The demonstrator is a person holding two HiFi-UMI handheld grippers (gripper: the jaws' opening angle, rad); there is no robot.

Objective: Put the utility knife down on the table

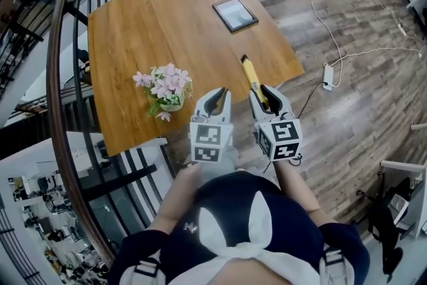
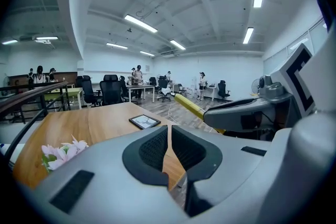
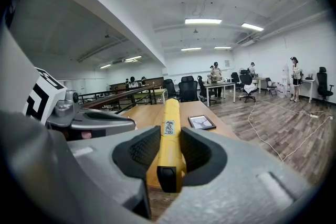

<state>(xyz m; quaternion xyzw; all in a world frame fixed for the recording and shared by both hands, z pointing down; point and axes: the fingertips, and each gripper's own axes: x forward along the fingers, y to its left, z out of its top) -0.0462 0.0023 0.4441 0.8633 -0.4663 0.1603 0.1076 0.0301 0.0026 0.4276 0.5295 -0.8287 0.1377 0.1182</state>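
Right gripper [image 1: 267,94] pinches utility knife [image 1: 252,77], long axis pointing ahead across the table's [image 1: 167,23] near edge; left gripper [image 1: 215,98] beside it, jaws together, empty.

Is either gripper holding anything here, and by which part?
The right gripper clamps the knife near its black-capped rear end; the left gripper holds nothing.

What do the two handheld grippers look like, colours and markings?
The left gripper and right gripper match: light grey moulded bodies, curved jaws lined with black textured pads, each carrying a white cube with black square markers. Wearer has a dark navy top.
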